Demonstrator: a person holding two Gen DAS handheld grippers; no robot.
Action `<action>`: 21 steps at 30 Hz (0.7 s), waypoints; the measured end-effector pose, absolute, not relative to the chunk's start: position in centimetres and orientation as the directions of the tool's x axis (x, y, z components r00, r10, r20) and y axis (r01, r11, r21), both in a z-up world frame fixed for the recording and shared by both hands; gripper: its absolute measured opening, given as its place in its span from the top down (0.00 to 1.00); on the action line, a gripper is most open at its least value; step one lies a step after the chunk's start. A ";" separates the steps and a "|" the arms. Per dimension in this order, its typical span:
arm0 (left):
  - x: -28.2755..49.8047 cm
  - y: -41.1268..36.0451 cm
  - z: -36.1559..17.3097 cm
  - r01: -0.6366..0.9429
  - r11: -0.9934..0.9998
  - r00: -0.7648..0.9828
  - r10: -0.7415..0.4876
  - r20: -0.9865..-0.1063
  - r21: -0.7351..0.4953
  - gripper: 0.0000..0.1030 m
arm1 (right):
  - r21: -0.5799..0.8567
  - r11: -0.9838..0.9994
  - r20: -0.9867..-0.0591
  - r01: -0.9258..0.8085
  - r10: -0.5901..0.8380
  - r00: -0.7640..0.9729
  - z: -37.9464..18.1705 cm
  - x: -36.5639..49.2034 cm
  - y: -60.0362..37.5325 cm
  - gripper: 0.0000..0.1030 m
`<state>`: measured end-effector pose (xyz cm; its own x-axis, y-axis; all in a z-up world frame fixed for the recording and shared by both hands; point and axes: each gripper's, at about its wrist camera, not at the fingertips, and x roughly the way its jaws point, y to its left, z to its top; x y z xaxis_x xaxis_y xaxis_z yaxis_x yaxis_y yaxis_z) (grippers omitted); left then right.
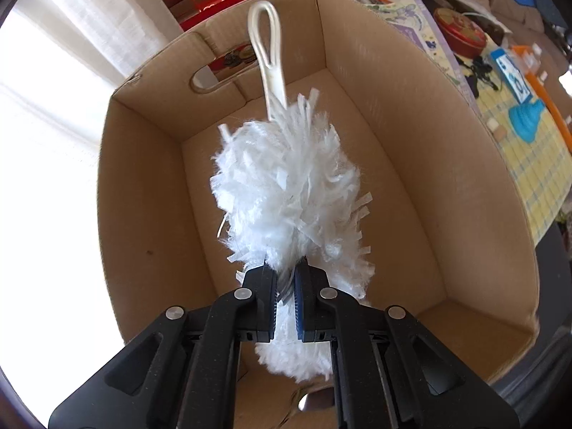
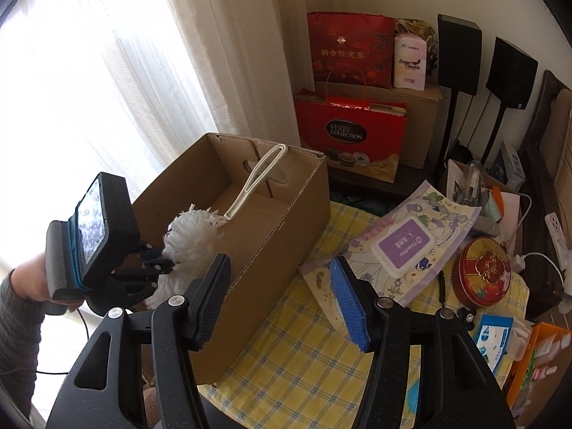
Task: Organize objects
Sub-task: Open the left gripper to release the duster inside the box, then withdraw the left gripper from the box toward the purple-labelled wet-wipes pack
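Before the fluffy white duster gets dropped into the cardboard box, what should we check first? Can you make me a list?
1. Left claw squeezing the duster: ok, pinched shut on the fluff.
2. Duster over the cardboard box: ok, the fluffy head hangs inside the walls, and the handle loop pokes above the rim.
3. Room on the box floor: ok where it shows; the part under the duster is hidden.
4. Right claw out of the way: ok, open, empty, outside the box.
5. Duster touching the bottom yet: cannot tell.
6. Box sitting steady on the yellow checked cloth: cannot tell, its near end seems to hang past the cloth's edge.
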<state>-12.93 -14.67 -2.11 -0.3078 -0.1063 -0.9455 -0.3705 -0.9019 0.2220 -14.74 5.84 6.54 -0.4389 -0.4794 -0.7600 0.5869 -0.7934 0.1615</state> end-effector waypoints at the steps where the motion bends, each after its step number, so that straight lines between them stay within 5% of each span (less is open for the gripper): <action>1: -12.5 -15.1 -1.9 -0.375 -0.900 -0.303 -0.106 -0.947 0.221 0.93 | 0.160 -0.790 -0.760 0.591 -0.481 -0.437 6.5 -14.6 5.7 0.42; 3: -12.1 -16.1 -1.6 -0.369 -0.905 -0.291 -0.104 -0.951 0.212 0.92 | 0.157 -0.785 -0.762 0.600 -0.483 -0.432 6.4 -14.2 5.2 0.42; 6: -12.2 -17.0 -1.3 -0.285 -0.939 -0.305 -0.102 -0.947 0.193 0.78 | 0.160 -0.779 -0.760 0.606 -0.488 -0.428 6.3 -13.8 4.6 0.42; 8: -12.0 -17.3 -0.4 -0.251 -0.956 -0.334 -0.062 -0.941 0.152 0.46 | 0.166 -0.778 -0.760 0.606 -0.493 -0.424 6.3 -13.7 4.6 0.42; 10: -11.6 -17.3 0.9 -0.234 -0.964 -0.388 -0.026 -0.921 0.126 0.33 | 0.162 -0.781 -0.764 0.604 -0.486 -0.424 6.2 -13.6 4.5 0.42; 21: -12.1 -12.2 5.9 -0.200 -0.979 -0.554 0.145 -0.820 -0.038 0.10 | 0.139 -0.849 -0.780 0.510 -0.411 -0.471 6.2 -15.2 8.1 0.28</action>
